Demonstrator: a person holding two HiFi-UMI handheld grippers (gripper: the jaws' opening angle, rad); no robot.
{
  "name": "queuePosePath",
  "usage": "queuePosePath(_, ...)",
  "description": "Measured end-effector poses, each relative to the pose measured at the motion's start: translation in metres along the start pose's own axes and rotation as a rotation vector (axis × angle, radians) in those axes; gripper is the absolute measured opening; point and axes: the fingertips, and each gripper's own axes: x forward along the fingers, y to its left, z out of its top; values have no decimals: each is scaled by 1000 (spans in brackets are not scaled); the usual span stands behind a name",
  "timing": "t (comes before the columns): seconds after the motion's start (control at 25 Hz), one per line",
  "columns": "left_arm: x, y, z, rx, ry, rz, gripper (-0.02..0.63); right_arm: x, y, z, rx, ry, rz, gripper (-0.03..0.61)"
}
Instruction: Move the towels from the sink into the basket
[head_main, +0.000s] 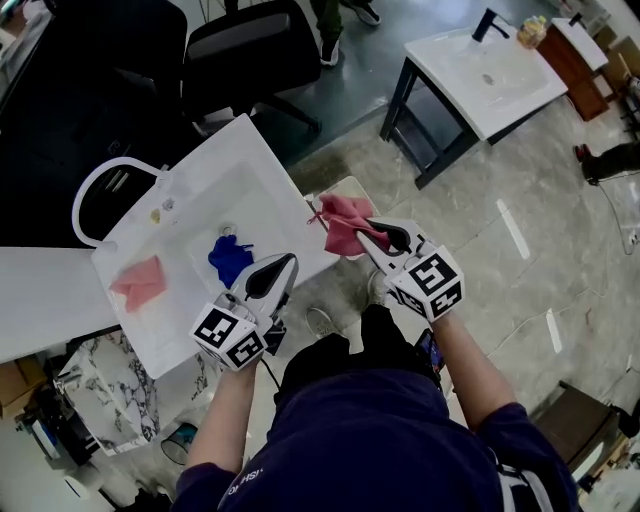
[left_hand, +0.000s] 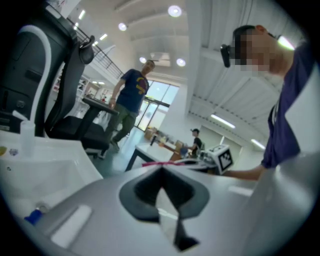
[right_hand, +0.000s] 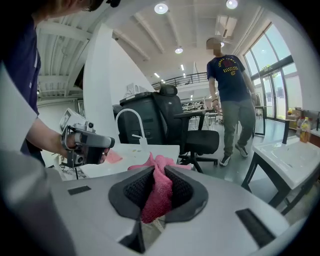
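centre frame, our right gripper (head_main: 370, 230) pinches a crumpled rose-pink towel (head_main: 343, 218), bunched between its jaws at the right edge of the white sink (head_main: 250, 160). our left gripper (head_main: 290, 260), jaws pressed together and empty, hovers lower centre beside a blue towel (head_main: 230, 258) in the basin; a pale pink towel (head_main: 140, 282) lies at left.
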Motion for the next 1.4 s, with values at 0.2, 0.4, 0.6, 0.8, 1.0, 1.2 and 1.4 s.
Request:
queuePosePath(0.2, 37, -7, 0, -9, 18, -2, 3, -8, -37, -4, 19, -6, -1, 54)
queuePosePath(0.4, 75, -14, -4, -14, 42, -18, 3, -13, -72, -15, 35, 10, -1, 54)
queuePosePath(0.6, 112, -22, -15, -16, 60, -14, 3, -13, -102, -39, 52, 33, 2, 54)
queuePosePath(0.8, 142, -30, -30, -37, 69, 9, 3, -13, -125, -72, 78, 72, 24, 54)
queuePosePath(1.0, 172, -39, -47, -53, 72, 9, 3, -12, -147, -103, 84, 103, 48, 54)
queuePosePath(1.2, 192, -48, -69, -74, 71, 14, 3, -12, -158, -128, 84, 130, 71, 54)
queuePosePath(1.4, 204, -55, -97, -85, 87, 18, 3, -7, -166, -150, 92, 139, 71, 54)
